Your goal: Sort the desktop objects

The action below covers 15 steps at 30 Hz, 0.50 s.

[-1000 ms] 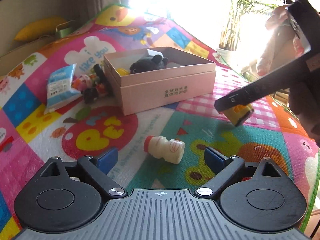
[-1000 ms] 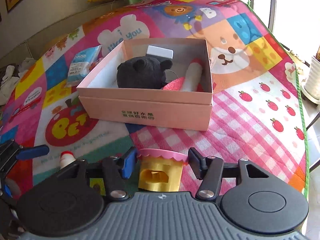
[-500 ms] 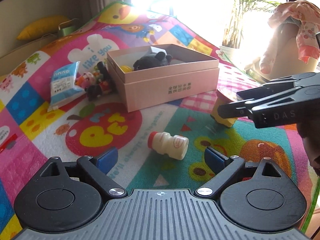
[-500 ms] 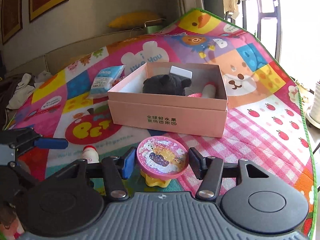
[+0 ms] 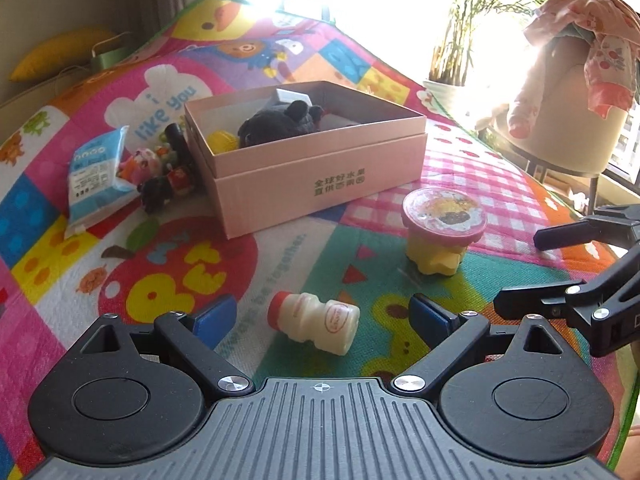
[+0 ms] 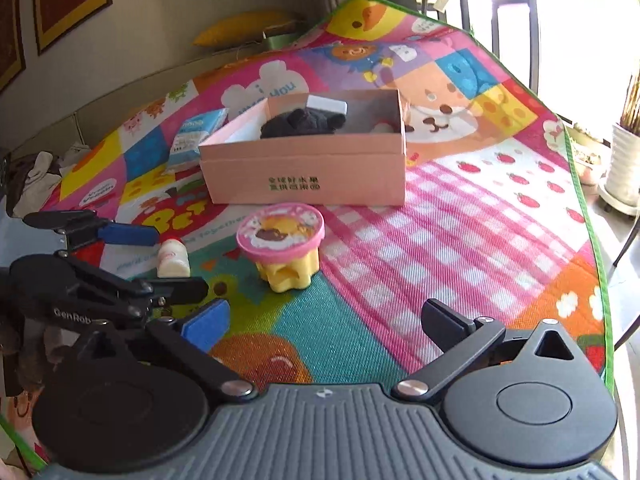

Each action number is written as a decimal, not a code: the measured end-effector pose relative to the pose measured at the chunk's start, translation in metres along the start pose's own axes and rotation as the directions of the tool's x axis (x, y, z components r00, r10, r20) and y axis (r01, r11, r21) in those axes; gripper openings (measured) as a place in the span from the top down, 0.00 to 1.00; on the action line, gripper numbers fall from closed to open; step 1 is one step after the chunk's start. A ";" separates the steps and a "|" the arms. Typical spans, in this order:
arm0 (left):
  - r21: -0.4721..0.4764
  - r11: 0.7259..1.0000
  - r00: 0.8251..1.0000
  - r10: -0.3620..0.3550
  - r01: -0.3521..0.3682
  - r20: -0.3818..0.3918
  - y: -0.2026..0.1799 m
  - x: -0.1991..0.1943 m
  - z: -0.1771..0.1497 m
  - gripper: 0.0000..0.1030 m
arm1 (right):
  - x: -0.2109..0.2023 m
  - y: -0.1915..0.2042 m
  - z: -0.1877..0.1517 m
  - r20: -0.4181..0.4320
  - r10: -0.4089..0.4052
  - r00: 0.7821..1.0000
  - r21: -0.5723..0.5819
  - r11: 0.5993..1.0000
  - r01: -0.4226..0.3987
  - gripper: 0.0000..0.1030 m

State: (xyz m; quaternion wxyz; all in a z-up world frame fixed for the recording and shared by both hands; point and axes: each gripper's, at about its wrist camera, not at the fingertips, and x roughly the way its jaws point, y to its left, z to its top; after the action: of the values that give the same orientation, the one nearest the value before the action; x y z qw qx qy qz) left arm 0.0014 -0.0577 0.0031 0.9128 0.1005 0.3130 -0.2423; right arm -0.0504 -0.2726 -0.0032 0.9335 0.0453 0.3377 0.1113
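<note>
A yellow jelly cup with a pink lid (image 5: pixel 443 231) stands upright on the colourful mat in front of the pink box (image 5: pixel 316 176); it also shows in the right wrist view (image 6: pixel 283 246). My right gripper (image 6: pixel 326 322) is open and empty, drawn back from the cup. A small white drink bottle with a red cap (image 5: pixel 314 322) lies on its side between the open fingers of my left gripper (image 5: pixel 318 314), which is empty. The box (image 6: pixel 308 178) holds a black plush toy (image 5: pixel 280 125) and other items.
A blue-white tissue pack (image 5: pixel 96 176) and small toy figures (image 5: pixel 160 172) lie left of the box. A potted plant (image 5: pixel 460 40) and a chair with clothes (image 5: pixel 572 92) stand beyond the mat's right edge. The left gripper shows in the right wrist view (image 6: pixel 132 264).
My right gripper set the jelly cup upright on the mat, opened, and pulled back from it. The left gripper has stayed open around the bottle.
</note>
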 end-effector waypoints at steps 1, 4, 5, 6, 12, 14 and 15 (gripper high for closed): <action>0.000 1.000 1.000 -0.003 0.003 -0.003 0.000 0.000 0.000 0.08 | 0.000 -0.001 -0.001 0.005 0.003 1.000 0.003 1.000 -0.003 0.00; 0.012 1.000 1.000 -0.015 0.015 -0.019 -0.003 0.001 -0.002 0.19 | 0.002 0.002 -0.002 0.005 -0.007 1.000 -0.006 1.000 0.008 0.00; 0.014 1.000 1.000 -0.016 0.016 -0.019 -0.003 0.000 -0.003 0.21 | 0.002 0.003 -0.003 0.003 -0.012 1.000 -0.013 1.000 0.012 0.00; 0.016 1.000 1.000 -0.015 0.016 -0.017 -0.004 -0.001 -0.004 0.22 | 0.003 0.004 -0.003 0.001 -0.016 1.000 -0.022 1.000 0.016 0.00; 0.017 0.999 0.999 -0.038 0.038 -0.013 -0.008 -0.006 -0.006 0.37 | 0.008 0.016 -0.006 -0.016 -0.064 0.998 -0.115 0.991 0.062 0.00; 0.021 0.999 0.999 -0.047 0.048 -0.012 -0.010 -0.008 -0.007 0.42 | 0.009 0.017 -0.006 -0.023 -0.069 0.997 -0.122 0.990 0.065 0.00; 0.023 0.999 0.999 -0.049 0.050 -0.013 -0.011 -0.009 -0.007 0.46 | 0.009 0.016 -0.006 -0.025 -0.067 0.997 -0.124 0.990 0.064 0.00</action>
State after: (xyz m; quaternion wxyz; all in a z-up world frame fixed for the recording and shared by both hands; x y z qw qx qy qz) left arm -0.0140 -0.0610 0.0027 0.9034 0.1048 0.3179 -0.2679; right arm -0.0503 -0.2546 -0.0104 0.9326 -0.0250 0.3453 0.1019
